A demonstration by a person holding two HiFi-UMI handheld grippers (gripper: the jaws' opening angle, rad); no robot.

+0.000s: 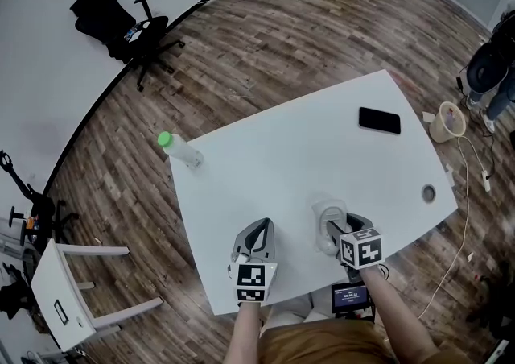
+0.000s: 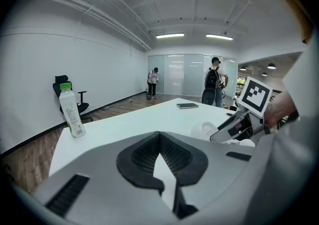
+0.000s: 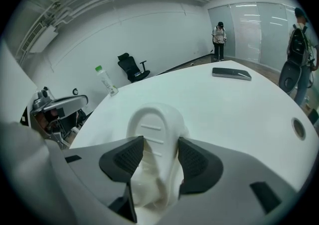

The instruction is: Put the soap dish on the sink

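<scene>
The white soap dish (image 1: 328, 216) lies on the white table (image 1: 306, 153) near its front edge. No sink shows in any view. My right gripper (image 1: 336, 229) reaches over the dish from the near side. In the right gripper view the dish (image 3: 154, 134) lies between the two dark pads of that gripper (image 3: 160, 157), which stand wide at its sides without a clear squeeze. My left gripper (image 1: 257, 229) rests to the left of it, shut and empty. Its pads meet at the tip in the left gripper view (image 2: 159, 139), where the dish (image 2: 204, 130) shows to the right.
A clear bottle with a green cap (image 1: 179, 149) stands at the table's far left corner. A black phone (image 1: 379, 120) lies at the far right, and a round cable hole (image 1: 428, 192) sits near the right edge. An office chair (image 1: 121, 24) stands by the wall.
</scene>
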